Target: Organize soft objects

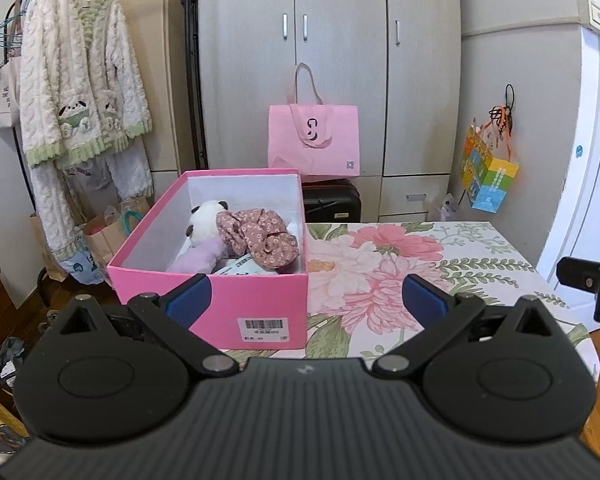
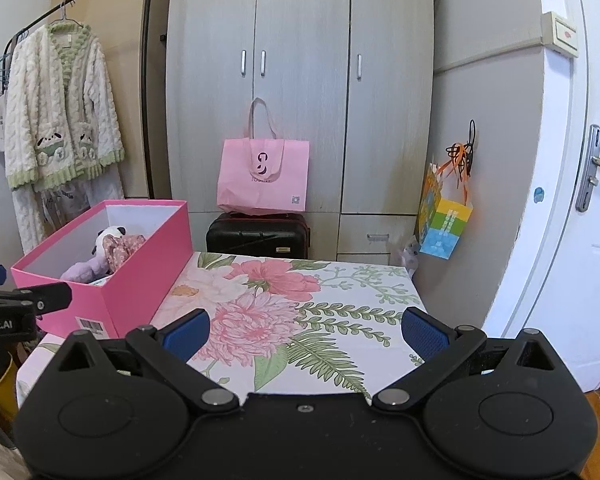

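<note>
An open pink box (image 1: pixel 256 300) stands on the left of a table with a floral cloth (image 1: pixel 380 280). Inside lie a panda plush (image 1: pixel 206 220), a pink floral fabric piece (image 1: pixel 260 236), a lilac soft item (image 1: pixel 198 258) and a pale card. My left gripper (image 1: pixel 306 300) is open and empty, just in front of the box's near wall. My right gripper (image 2: pixel 306 334) is open and empty over the floral cloth (image 2: pixel 300 312), to the right of the box (image 2: pixel 132 280). The panda (image 2: pixel 108 240) and the floral fabric (image 2: pixel 124 248) also show in the right wrist view.
A pink tote bag (image 1: pixel 314 140) sits on a black suitcase (image 1: pixel 332 200) before grey wardrobes. A fluffy robe (image 1: pixel 76 92) hangs on a rack at left, paper bags below. A colourful gift bag (image 1: pixel 490 176) hangs at right, beside a white door (image 2: pixel 580 200).
</note>
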